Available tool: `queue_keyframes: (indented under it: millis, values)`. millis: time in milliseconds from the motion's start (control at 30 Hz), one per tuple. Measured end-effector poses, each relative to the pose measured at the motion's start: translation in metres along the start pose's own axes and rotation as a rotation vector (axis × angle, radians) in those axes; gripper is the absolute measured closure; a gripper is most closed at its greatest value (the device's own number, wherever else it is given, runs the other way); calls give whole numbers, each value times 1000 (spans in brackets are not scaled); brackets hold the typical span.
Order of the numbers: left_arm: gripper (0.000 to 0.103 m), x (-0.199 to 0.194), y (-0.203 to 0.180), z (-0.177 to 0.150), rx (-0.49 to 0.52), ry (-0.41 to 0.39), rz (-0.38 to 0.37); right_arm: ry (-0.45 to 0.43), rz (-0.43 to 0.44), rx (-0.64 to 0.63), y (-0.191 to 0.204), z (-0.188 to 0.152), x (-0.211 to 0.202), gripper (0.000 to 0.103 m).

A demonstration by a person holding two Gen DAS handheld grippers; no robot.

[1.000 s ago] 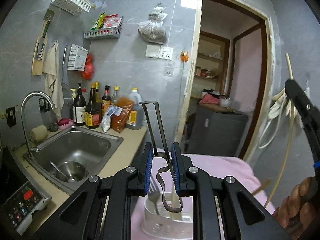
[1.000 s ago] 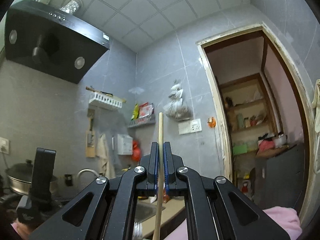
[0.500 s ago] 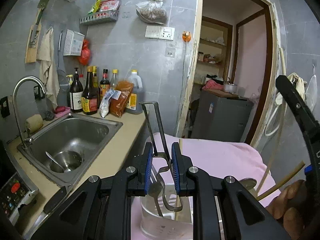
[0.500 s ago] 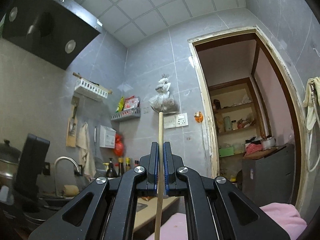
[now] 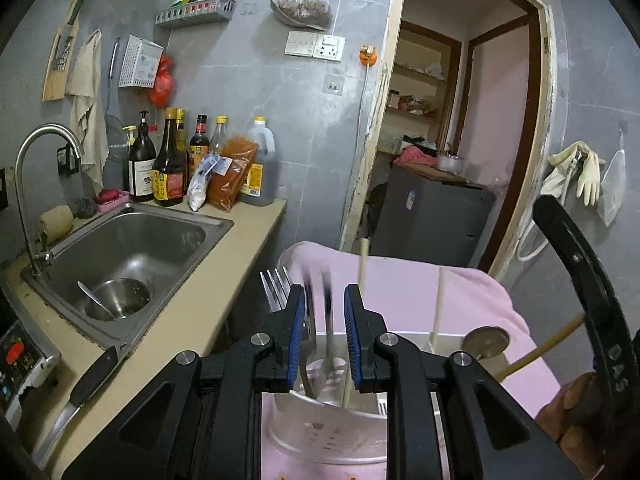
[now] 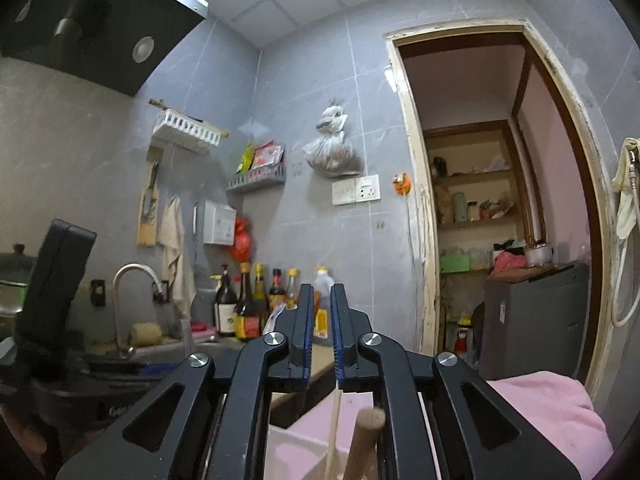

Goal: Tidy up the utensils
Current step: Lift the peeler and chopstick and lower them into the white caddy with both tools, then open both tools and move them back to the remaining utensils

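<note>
On the left, the left hand-held gripper (image 5: 325,332) is hanging just above the white utensil holder (image 5: 320,436), which is sitting on a pink cloth (image 5: 420,296) beside the worktop (image 5: 192,320). Its jaws have just been opening: the metal tongs (image 5: 326,320), clamped a second ago, are now showing blurred between the parted pads, apparently slipping down into the holder next to a fork (image 5: 276,288). That utensil looks delivered.

Further right, a chopstick (image 5: 437,304) and a spoon (image 5: 486,342) are already standing in the holder's other section.

On the right, the right hand-held gripper (image 6: 320,336) has also just been opening, narrowly; the pale chopstick (image 6: 334,432) it was pinching has dropped below the pads and is leaning into the holder beside a thicker wooden handle (image 6: 366,436).

Both loads seem released, so both hands are probably free for the next utensil.
</note>
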State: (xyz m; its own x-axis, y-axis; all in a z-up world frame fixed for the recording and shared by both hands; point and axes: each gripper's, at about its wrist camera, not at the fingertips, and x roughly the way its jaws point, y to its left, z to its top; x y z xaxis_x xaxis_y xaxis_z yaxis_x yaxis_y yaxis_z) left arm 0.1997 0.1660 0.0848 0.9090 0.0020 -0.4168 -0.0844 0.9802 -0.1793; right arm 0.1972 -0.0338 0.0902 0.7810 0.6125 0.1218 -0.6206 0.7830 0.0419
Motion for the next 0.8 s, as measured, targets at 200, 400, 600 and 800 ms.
queue_keyframes:
  millis: [200, 400, 600, 800]
  values:
    - [72, -28, -2, 8, -40, -76, -21, -25, 12, 35, -12, 21, -28, 74]
    - [53, -61, -12, 14, -67, -162, -73, -59, -12, 63, -32, 40, -56, 45]
    - [18, -84, -36, 13, -56, -228, -118, -56, -96, 71, -58, 47, -89, 9]
    - [6, -92, -66, -3, -19, -233, -145, -30, -180, 51, -82, 41, -123, 0]
